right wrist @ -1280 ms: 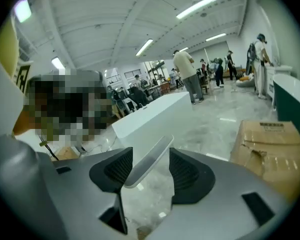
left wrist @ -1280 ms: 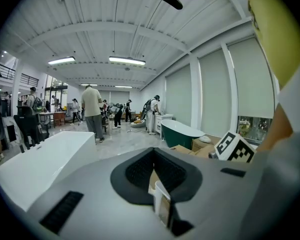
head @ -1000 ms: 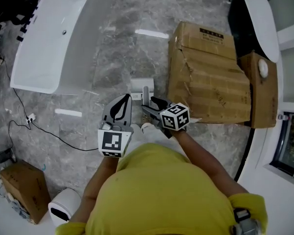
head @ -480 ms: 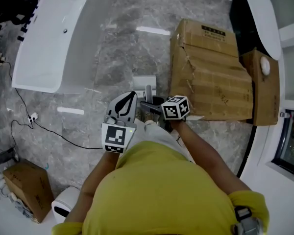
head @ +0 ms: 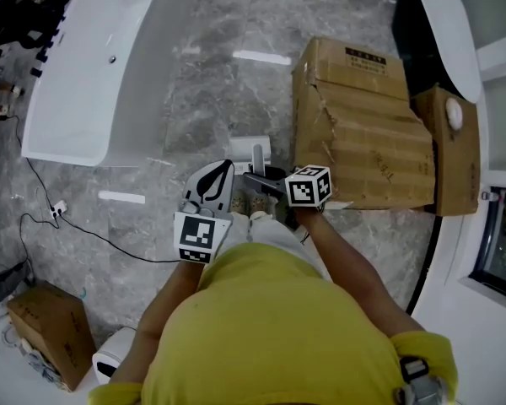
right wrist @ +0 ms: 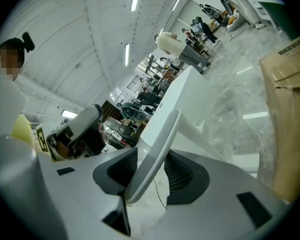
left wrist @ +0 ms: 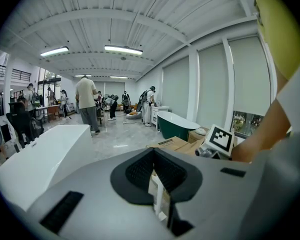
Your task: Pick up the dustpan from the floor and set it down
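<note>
In the head view, the dustpan (head: pixel 246 147) is seen on the grey marble floor (head: pixel 202 66), just in front of the person and beside a large cardboard box (head: pixel 363 133), with its handle (head: pixel 257 157) standing up so that it can be taken from the side. The right gripper (head: pixel 253 176) is brought level across to that handle, while the left gripper (head: pixel 223 169) is kept just beside it, apparently out of the way. A label (head: pixel 367 57) is borne on the box top, but its print is too small to be read; only black-and-white square markers are shown on the two cubes. In the left gripper view, the jaws of the left gripper (left wrist: pixel 153 151) are drawn together, and a thin pale strip (left wrist: pixel 157 191) is seemingly pinched between the pads; what it is cannot be made out. In the right gripper view, the pale handle (right wrist: pixel 157 154) is seen slanting between the ribbed pads of the right gripper (right wrist: pixel 150 176), whose jaws are closing at about half width; a firm grip is judged not yet made, so the lift is not yet begun. No brand can be read here.
</note>
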A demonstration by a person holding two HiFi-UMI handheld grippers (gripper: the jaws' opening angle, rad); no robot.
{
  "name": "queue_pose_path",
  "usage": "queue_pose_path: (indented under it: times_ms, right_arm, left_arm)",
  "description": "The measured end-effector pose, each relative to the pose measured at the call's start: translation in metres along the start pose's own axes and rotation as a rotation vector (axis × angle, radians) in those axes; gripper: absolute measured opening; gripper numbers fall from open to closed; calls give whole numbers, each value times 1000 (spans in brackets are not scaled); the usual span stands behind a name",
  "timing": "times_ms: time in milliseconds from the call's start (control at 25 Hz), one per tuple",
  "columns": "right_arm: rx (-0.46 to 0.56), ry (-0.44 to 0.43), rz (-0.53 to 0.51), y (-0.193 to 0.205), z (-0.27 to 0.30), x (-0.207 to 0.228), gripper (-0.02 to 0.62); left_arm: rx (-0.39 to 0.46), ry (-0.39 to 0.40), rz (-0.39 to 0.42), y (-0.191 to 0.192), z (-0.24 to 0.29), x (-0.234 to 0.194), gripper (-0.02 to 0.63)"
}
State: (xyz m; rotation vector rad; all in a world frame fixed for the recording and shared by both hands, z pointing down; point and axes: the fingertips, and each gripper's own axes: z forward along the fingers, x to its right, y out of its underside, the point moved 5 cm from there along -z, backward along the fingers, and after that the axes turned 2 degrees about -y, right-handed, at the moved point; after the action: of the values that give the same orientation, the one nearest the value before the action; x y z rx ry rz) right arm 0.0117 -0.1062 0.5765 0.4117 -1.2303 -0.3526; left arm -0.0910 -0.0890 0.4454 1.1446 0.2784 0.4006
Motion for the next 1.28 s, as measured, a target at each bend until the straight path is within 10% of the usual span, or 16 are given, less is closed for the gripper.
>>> queue_pose_path:
  times_ms: [1280]
  right_arm:
    - [142, -73, -171, -81, -44, -113, 206]
  left_arm:
    - [71, 4, -18, -28, 14, -18, 0]
